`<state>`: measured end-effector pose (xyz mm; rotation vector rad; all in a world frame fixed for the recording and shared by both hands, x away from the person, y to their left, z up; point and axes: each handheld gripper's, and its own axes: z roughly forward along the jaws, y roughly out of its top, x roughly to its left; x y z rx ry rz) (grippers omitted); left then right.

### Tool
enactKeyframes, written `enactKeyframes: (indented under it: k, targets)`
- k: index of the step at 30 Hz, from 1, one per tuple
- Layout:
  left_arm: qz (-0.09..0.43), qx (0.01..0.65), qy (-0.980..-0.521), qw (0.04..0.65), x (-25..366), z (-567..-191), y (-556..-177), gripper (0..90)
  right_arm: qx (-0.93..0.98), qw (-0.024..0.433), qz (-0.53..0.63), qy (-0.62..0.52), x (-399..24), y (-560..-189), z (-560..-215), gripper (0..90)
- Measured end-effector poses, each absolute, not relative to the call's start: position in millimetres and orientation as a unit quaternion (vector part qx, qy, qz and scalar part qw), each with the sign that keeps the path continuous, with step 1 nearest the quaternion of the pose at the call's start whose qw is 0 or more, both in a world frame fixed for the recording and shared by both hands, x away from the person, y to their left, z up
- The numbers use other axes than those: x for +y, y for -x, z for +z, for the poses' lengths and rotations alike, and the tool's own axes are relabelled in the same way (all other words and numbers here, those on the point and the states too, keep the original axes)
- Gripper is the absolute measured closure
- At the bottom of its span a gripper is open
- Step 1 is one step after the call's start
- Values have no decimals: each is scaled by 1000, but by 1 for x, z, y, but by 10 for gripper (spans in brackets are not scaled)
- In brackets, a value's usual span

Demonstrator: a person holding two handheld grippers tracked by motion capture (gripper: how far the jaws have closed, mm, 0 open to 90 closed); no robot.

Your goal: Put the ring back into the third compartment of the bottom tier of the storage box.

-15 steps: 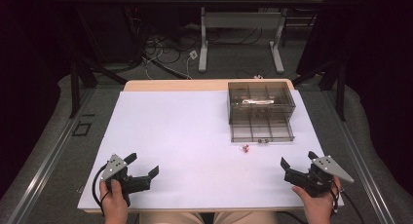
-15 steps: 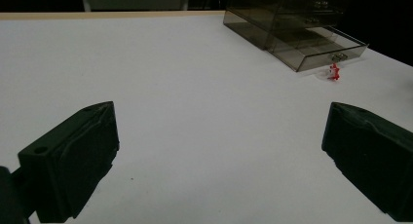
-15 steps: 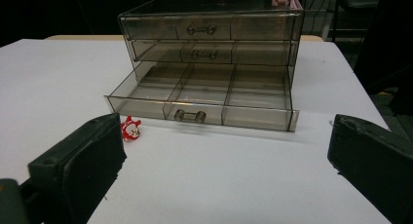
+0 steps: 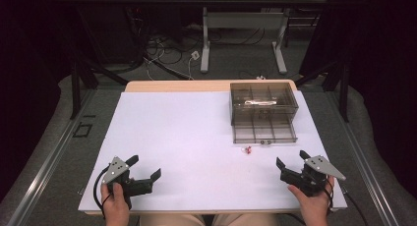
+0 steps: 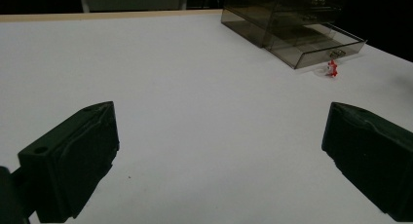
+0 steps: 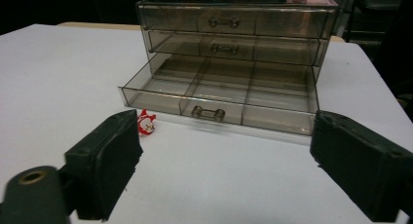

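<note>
A smoky clear drawer box (image 4: 263, 105) (image 6: 234, 39) (image 5: 287, 14) stands at the back right of the white table (image 4: 187, 142). Its bottom drawer (image 4: 264, 127) (image 6: 219, 95) is pulled out and its compartments look empty. A small red and white object (image 4: 248, 149) (image 6: 145, 122) (image 5: 332, 68) lies on the table just in front of the drawer's left corner. My left gripper (image 4: 145, 169) (image 5: 219, 160) rests open near the front left edge. My right gripper (image 4: 291, 163) (image 6: 224, 170) is open at the front right, facing the drawer, with nothing between its jaws.
A white flat item (image 4: 259, 103) shows through the top of the box. Beyond the table's far edge are a desk frame (image 4: 243, 39) and loose cables (image 4: 167, 46) on the floor. Dark curtains close both sides.
</note>
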<state>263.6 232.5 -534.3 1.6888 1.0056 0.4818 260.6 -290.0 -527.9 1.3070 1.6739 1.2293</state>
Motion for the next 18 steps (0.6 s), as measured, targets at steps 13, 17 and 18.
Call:
enactKeyframes:
  k: [13, 17, 18]
  targets:
    - [207, 425, -705, 529, 234, -534, -263, 2, 658, 323, 474, -487, -277, -271, -527, 203]
    - [207, 427, -706, 526, 235, -535, -263, 2, 667, 319, 470, -482, -269, -275, -526, 205]
    - [207, 427, -706, 526, 235, -535, -263, 2, 667, 319, 470, -482, -269, -275, -526, 205]
